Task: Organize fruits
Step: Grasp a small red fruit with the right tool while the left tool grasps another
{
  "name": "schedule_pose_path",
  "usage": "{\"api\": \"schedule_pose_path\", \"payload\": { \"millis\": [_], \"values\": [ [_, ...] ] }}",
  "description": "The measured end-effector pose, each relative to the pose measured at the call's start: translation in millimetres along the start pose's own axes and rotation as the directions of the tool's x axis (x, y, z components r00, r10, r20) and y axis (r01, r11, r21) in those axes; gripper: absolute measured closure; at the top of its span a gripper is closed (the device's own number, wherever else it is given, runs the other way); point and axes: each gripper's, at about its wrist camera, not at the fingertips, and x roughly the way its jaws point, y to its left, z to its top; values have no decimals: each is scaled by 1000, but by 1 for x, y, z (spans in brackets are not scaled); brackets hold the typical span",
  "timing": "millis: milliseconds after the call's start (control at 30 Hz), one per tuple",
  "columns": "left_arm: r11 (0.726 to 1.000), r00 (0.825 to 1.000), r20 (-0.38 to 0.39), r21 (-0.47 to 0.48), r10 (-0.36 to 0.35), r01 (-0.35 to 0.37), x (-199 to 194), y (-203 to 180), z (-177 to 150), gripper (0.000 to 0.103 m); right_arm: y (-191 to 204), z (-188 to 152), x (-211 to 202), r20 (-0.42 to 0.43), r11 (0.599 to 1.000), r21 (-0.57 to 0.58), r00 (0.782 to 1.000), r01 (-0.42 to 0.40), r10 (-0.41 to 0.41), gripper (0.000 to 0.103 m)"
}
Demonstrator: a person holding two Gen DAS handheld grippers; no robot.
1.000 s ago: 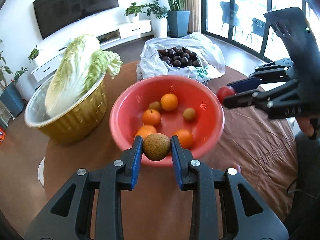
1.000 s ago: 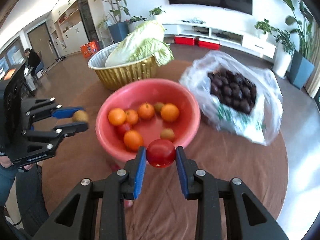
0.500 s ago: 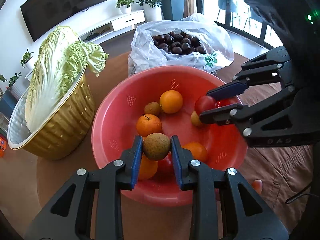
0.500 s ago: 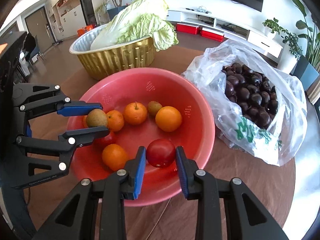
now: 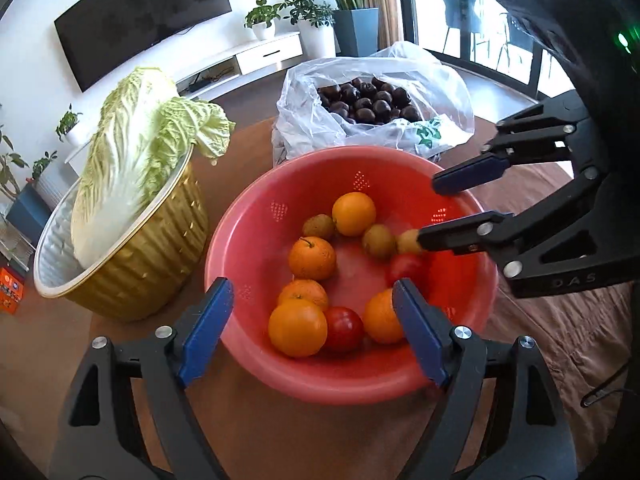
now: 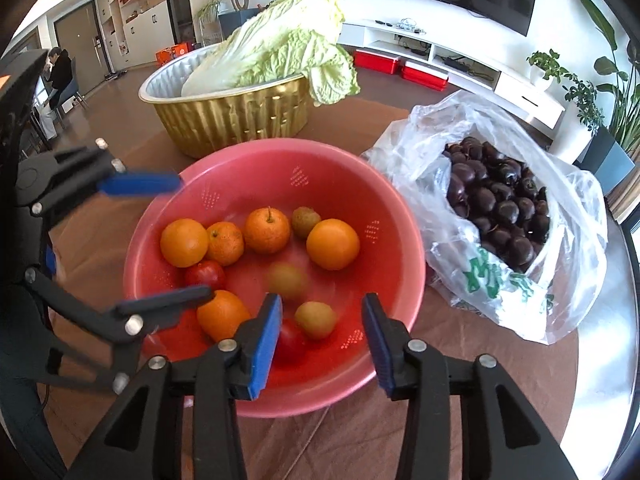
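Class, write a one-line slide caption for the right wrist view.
Open right claw above a red basin of oranges and small fruits, left claw open alongside.

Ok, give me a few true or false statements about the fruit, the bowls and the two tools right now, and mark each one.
1. Both tools are open and hold nothing. True: the left tool and right tool stand spread over the red bowl.
2. The cabbage lies in the red bowl. False: it sits in the gold bowl.
3. The red bowl holds oranges. True.
4. The bag holds oranges. False: it holds dark round fruits.
5. The red bowl holds no red fruit. False: a red fruit lies among the oranges.
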Motion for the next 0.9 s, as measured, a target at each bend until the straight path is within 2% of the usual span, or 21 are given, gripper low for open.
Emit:
{"api": "schedule_pose_path", "payload": {
  "millis": [100,267,500,567,667,900],
  "values": [
    [1000,1000,21,-10,20,-19,-17,3,-6,22,0,-9,-15,17,1000,-7,1000,15,-15,58],
    [997,999,45,-69,30,-27,-49,11,-32,22,0,-45,-46,51,999,43,999,-6,4,54],
    [988,999,13,-154,35,-33,-85,9,-98,22,35,-101,-49,11,996,57,997,-74,74,53],
    [986,999,0,-164,39,-39,-93,7,-111,22,45,-108,-44,-9,993,57,995,-100,101,53],
    [986,999,-7,-160,53,-54,-108,2,-130,22,56,-111,-36,-27,996,32,996,-85,86,53],
    [986,998,-14,-153,65,-67,-125,3,-151,22,63,-108,-17,-74,998,-11,995,-69,68,55]
  ]
}}
